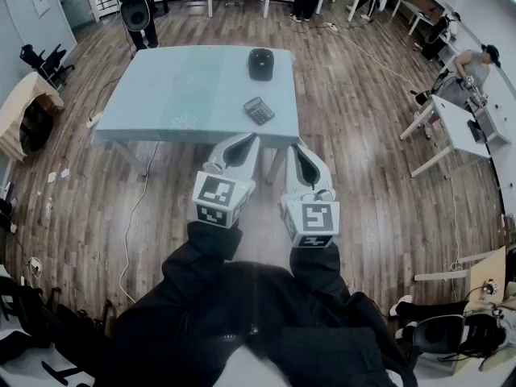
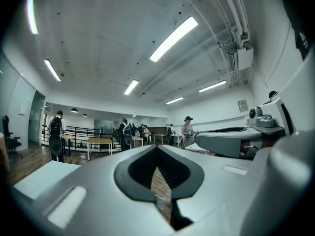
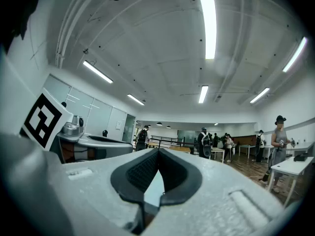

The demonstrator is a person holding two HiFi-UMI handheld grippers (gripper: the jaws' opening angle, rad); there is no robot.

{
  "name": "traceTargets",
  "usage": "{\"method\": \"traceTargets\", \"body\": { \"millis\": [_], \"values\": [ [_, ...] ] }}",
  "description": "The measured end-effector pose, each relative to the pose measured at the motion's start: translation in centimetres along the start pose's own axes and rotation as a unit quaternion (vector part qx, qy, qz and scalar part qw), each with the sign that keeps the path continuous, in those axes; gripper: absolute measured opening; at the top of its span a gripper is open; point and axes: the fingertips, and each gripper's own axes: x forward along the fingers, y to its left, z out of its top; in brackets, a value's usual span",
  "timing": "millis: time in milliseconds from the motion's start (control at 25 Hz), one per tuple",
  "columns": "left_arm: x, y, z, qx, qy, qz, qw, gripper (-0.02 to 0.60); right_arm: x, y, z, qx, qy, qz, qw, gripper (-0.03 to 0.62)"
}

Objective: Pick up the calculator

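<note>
The calculator [image 1: 259,110], small and dark with rows of keys, lies on the pale blue table [image 1: 161,95] near its front edge, right of the middle. My left gripper [image 1: 245,140] is held level just before that front edge, below and slightly left of the calculator, with its jaws shut on nothing. Beside it my right gripper [image 1: 300,147] also hangs short of the edge, jaws together and empty. In the left gripper view the left gripper [image 2: 157,147] shows its tips meeting. The right gripper [image 3: 158,150] looks the same in the right gripper view. Neither gripper view shows the calculator.
A black rounded object [image 1: 260,63] sits further back on the table. A white table [image 1: 455,123] with a person at it stands to the right, and a cable [image 1: 137,208] trails over the wooden floor on the left. People with backpacks stand at the far end of the room.
</note>
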Motion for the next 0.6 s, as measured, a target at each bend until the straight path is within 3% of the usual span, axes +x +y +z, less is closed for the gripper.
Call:
{"method": "traceTargets", "body": {
  "millis": [600],
  "values": [
    [-0.6,0.1,-0.3,0.003,0.005,-0.003,1.0000,-0.003,0.0,1.1,0.5,-0.006,-0.004,0.009,1.000,-0.008]
  ]
}}
